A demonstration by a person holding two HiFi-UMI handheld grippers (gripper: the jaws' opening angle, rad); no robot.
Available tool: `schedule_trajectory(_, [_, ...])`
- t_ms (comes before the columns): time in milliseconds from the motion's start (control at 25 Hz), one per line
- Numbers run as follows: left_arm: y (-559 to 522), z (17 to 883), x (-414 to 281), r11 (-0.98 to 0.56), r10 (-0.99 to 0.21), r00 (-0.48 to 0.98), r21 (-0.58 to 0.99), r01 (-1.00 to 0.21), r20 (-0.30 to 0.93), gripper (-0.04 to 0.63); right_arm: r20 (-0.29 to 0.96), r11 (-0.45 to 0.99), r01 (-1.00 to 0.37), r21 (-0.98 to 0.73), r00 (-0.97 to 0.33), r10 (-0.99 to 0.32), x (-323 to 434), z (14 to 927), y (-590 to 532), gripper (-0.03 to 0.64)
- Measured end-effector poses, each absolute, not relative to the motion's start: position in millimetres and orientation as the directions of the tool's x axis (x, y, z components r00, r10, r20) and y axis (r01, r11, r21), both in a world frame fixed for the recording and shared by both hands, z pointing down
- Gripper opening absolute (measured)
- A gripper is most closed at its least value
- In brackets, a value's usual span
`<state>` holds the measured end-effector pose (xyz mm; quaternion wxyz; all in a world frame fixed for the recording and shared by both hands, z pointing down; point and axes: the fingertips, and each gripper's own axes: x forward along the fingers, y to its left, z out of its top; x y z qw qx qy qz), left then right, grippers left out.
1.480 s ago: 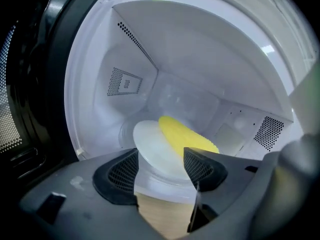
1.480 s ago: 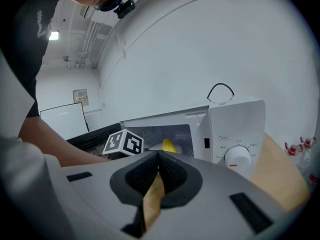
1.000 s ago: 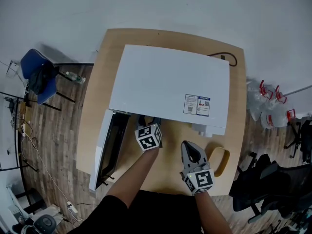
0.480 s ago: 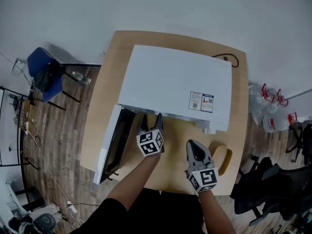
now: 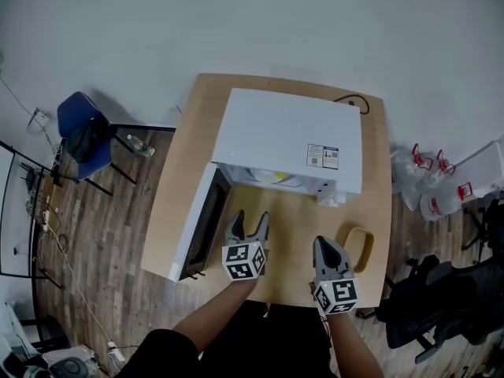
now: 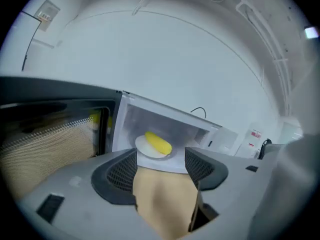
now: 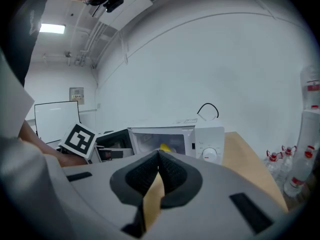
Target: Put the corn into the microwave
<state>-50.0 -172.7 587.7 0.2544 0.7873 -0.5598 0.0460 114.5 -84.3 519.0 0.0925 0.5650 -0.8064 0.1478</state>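
Left tongs (image 5: 250,219) held spread and empty over tabletop (image 5: 287,231), right tongs (image 5: 324,246) pressed together, corn (image 6: 158,143) set on plate (image 6: 144,152) inside open microwave (image 5: 283,128)

Yellow corn (image 6: 158,143) inside open microwave (image 5: 287,136)

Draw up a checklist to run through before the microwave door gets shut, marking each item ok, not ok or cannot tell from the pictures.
1. Corn lies on the white plate inside the microwave: ok.
2. Left gripper has let go; its jaws stand apart with only table between them: ok.
3. Left gripper is outside the cavity: ok.
4. Right gripper is shut on nothing and off to the right of the opening: ok.
5. Door stands wide open at the left, ready to be pushed: ok.
6. Door's swing is free: not ok, probably; the left gripper sits between door and opening.
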Motion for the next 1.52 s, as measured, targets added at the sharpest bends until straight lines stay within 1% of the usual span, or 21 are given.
schedule_trajectory(80, [-144.3, 570.8, -51.6, -0.289, -0.850, 0.400, 0.331, -0.898, 0.344, 0.276, 0.308, 0.302, -0.945, -0.125, -0.326, -0.894, 114.5, 511.1, -64.4, 0.060])
schedule_trajectory(200, [-101.1, 547.9, -56.0, -0.319, -0.830, 0.441, 0.358, -0.877, 0.340, 0.276, 0.293, 0.283, -0.954, -0.104, -0.301, -0.907, 112.9, 495.4, -33.7, 0.060])
schedule_trajectory(320, [-59.9, 521.6, -63.0, -0.350, -0.831, 0.469, 0.375, -0.859, 0.299, 0.275, 0.287, 0.267, -0.961, -0.075, -0.277, -0.917, 109.1, 478.8, -3.0, 0.060])
schedule_trajectory(520, [2.6, 487.3, -66.2, -0.390, -0.810, 0.535, 0.459, -0.798, 0.242, 0.275, 0.273, 0.216, -0.975, -0.043, -0.220, -0.937, 105.4, 451.6, 45.6, 0.060])
schedule_trajectory(600, [21.6, 476.2, -67.4, -0.401, -0.810, 0.545, 0.475, -0.784, 0.216, 0.261, 0.267, 0.211, -0.976, -0.053, -0.218, -0.939, 102.2, 444.1, 60.2, 0.060])
schedule_trajectory(640, [29.8, 470.8, -68.2, -0.405, -0.814, 0.544, 0.473, -0.782, 0.203, 0.230, 0.263, 0.220, -0.974, -0.056, -0.227, -0.938, 99.6, 440.4, 66.1, 0.060])
schedule_trajectory(680, [37.2, 465.7, -68.4, -0.411, -0.818, 0.543, 0.466, -0.784, 0.192, 0.181, 0.257, 0.234, -0.971, -0.054, -0.240, -0.936, 96.9, 436.6, 71.2, 0.060])
schedule_trajectory(760, [50.4, 456.2, -64.7, -0.432, -0.819, 0.546, 0.436, -0.790, 0.178, 0.115, 0.243, 0.265, -0.963, -0.046, -0.268, -0.932, 93.7, 429.4, 79.1, 0.060])
schedule_trajectory(800, [56.7, 451.8, -61.1, -0.445, -0.817, 0.549, 0.414, -0.794, 0.175, 0.062, 0.233, 0.278, -0.959, -0.044, -0.281, -0.931, 93.2, 426.1, 82.4, 0.060])
schedule_trajectory(840, [63.3, 447.7, -57.0, -0.456, -0.816, 0.551, 0.392, -0.799, 0.174, 0.032, 0.223, 0.292, -0.955, -0.045, -0.295, -0.929, 93.0, 422.9, 85.8, 0.060])
schedule_trajectory(880, [70.5, 444.0, -52.8, -0.463, -0.816, 0.551, 0.373, -0.804, 0.175, 0.025, 0.214, 0.307, -0.951, -0.046, -0.309, -0.927, 92.8, 420.0, 89.7, 0.060])
schedule_trajectory(1000, [92.1, 435.2, -41.0, -0.455, -0.829, 0.528, 0.327, -0.828, 0.184, 0.015, 0.203, 0.340, -0.939, -0.043, -0.342, -0.918, 95.2, 413.8, 103.5, 0.060])
schedule_trajectory(1280, [135.2, 419.8, -10.2, -0.438, -0.857, 0.479, 0.225, -0.871, 0.187, 0.014, 0.200, 0.361, -0.932, -0.021, -0.358, -0.912, 118.7, 401.5, 140.8, 0.060])
schedule_trajectory(1520, [150.3, 421.4, 5.0, -0.423, -0.863, 0.466, 0.226, -0.878, 0.196, 0.014, 0.199, 0.370, -0.929, -0.016, -0.365, -0.909, 136.2, 400.5, 157.8, 0.060])
